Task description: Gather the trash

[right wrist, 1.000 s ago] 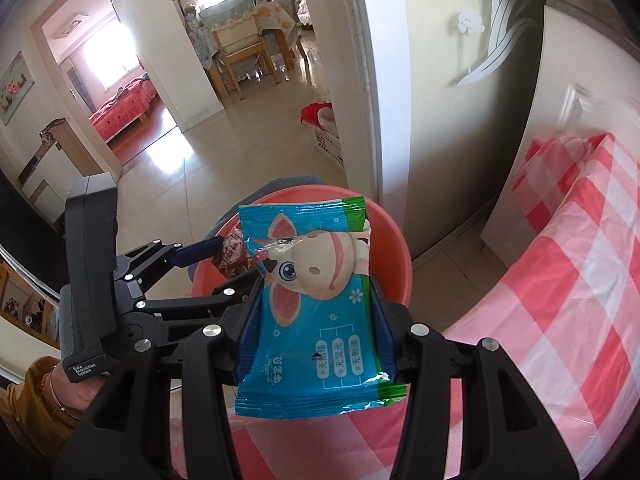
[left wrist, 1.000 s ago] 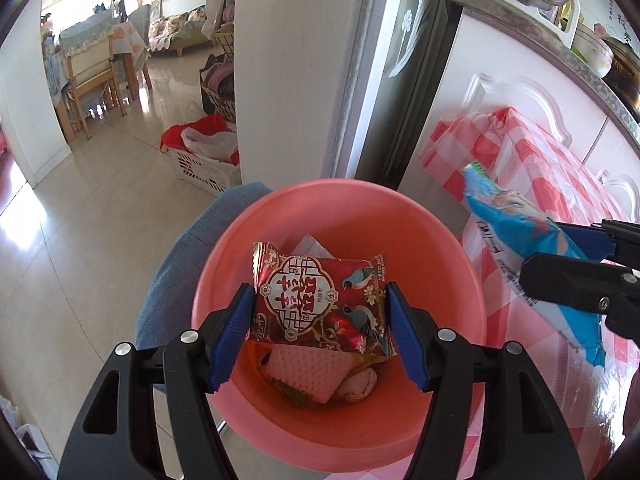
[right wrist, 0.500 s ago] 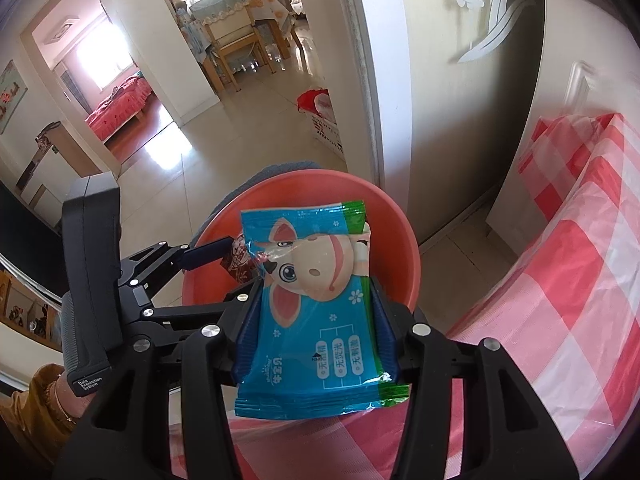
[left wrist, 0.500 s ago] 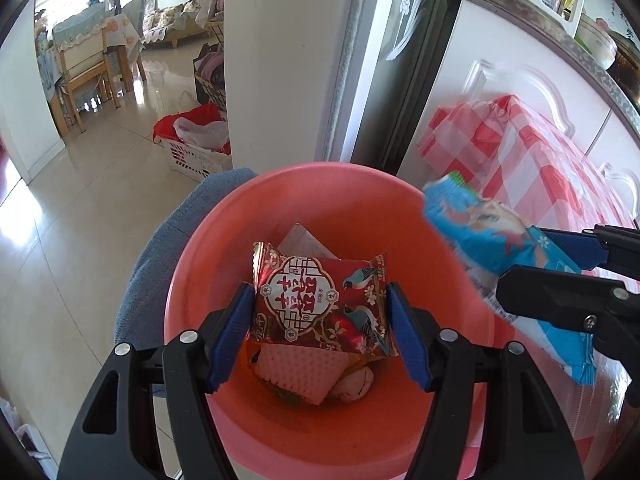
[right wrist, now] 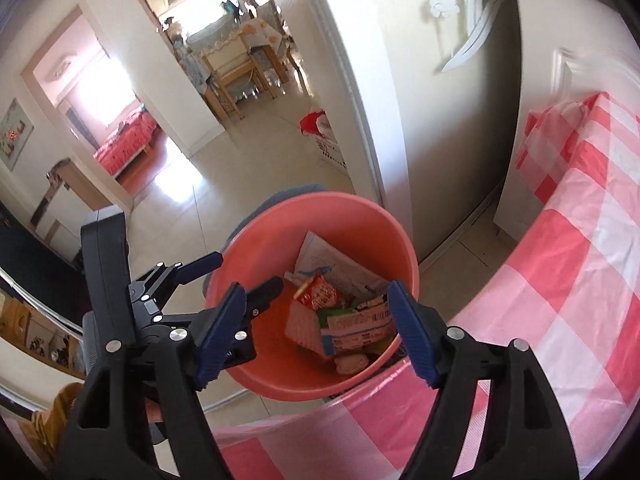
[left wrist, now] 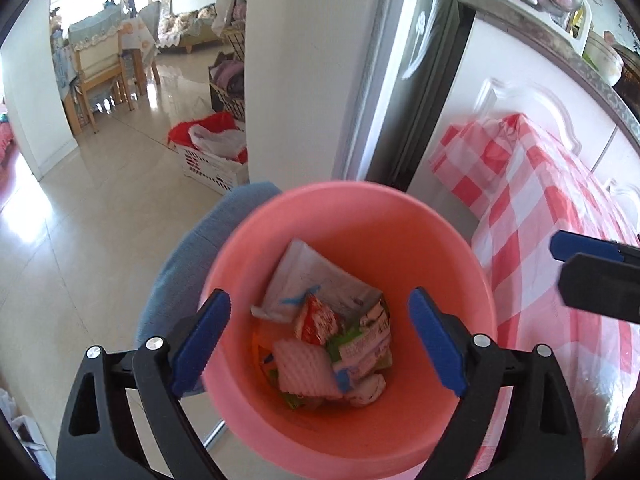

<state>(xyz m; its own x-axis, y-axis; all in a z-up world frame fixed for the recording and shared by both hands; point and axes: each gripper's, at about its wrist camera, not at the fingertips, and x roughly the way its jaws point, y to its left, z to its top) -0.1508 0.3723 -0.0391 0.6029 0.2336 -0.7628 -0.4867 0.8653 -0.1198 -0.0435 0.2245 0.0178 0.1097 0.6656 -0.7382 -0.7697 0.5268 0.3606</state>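
My left gripper hangs directly over the mouth of the pink bin, jaws spread wide and holding nothing. Through this camera the trash lies straight ahead and below, between the two blue pads: a white paper sheet leaning against the far wall, a small red packet in the middle, a pink foam pad nearer to me, and a barcode wrapper to its right. At the right edge the tip of my right gripper pokes in over the checked cloth of the desk. A blue cushioned seat sits just behind the bin's left rim.

From the right wrist view, my right gripper is also parted wide with nothing in it. It sits at the near right side of the bin, above the desk edge, so the bin lies ahead and slightly left. The left gripper reaches in from the left, over the rim. I can see the white sheet, red packet, foam pad and barcode wrapper heaped at the bottom.

I judge both drops finished; any further trash would be on the desk, to my right, so the right gripper is nearer to it. No loose trash shows on the cloth from either camera.
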